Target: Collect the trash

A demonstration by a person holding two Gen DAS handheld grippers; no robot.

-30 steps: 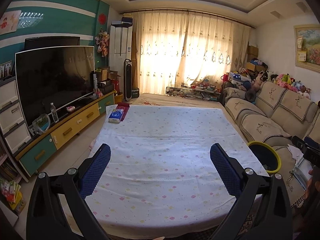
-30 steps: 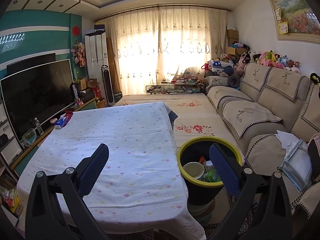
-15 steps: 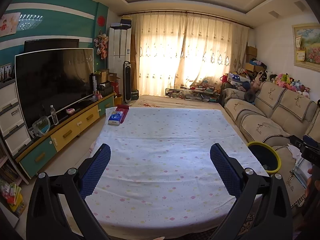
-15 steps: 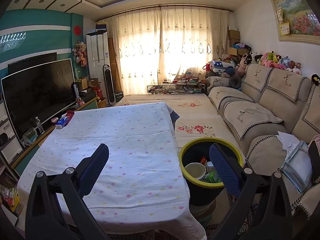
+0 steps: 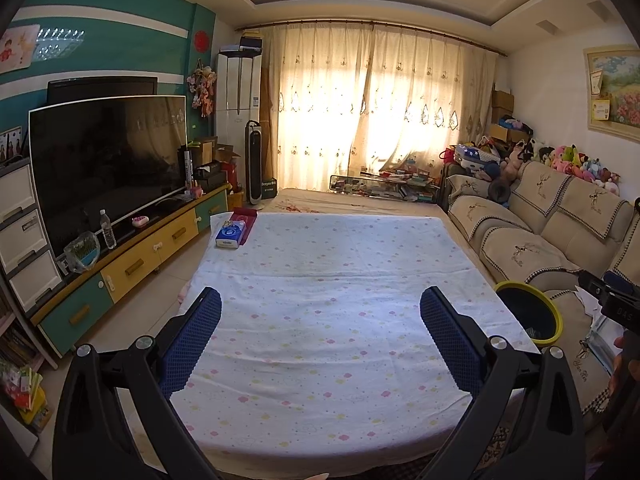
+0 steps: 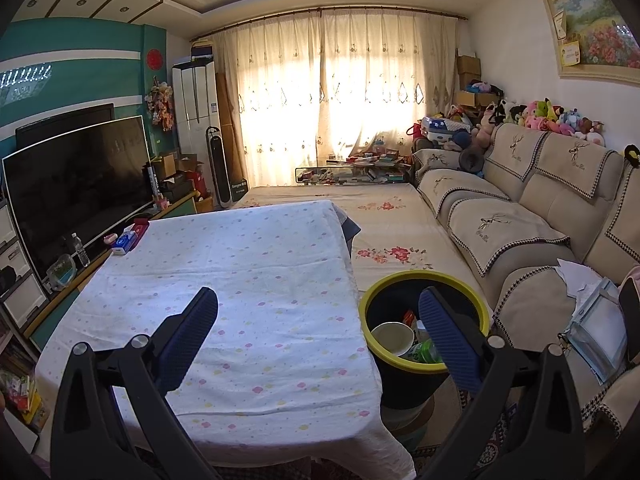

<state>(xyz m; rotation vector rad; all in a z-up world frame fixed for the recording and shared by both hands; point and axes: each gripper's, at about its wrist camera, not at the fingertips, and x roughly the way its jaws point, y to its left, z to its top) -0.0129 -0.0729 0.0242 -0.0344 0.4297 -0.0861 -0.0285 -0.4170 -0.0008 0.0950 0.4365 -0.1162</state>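
Observation:
A black trash bin with a yellow rim [image 6: 424, 280] stands on the floor at the table's right side; it holds a paper cup [image 6: 392, 336], a green bottle [image 6: 424, 354] and other scraps. It also shows in the left wrist view [image 5: 528, 312]. My left gripper [image 5: 320, 320] is open and empty above the near part of the table [image 5: 328, 280], which has a white dotted cloth. My right gripper [image 6: 318, 320] is open and empty, over the table's right edge and the bin.
A blue tissue pack [image 5: 230, 234] and a red box [image 5: 246, 216] lie at the table's far left corner. A TV cabinet [image 5: 132, 256] runs along the left. A beige sofa [image 6: 520, 216] runs along the right, with papers [image 6: 592, 304] on its near seat.
Both grippers stay open and empty. Both views have drifted slightly; the scene is otherwise the same.

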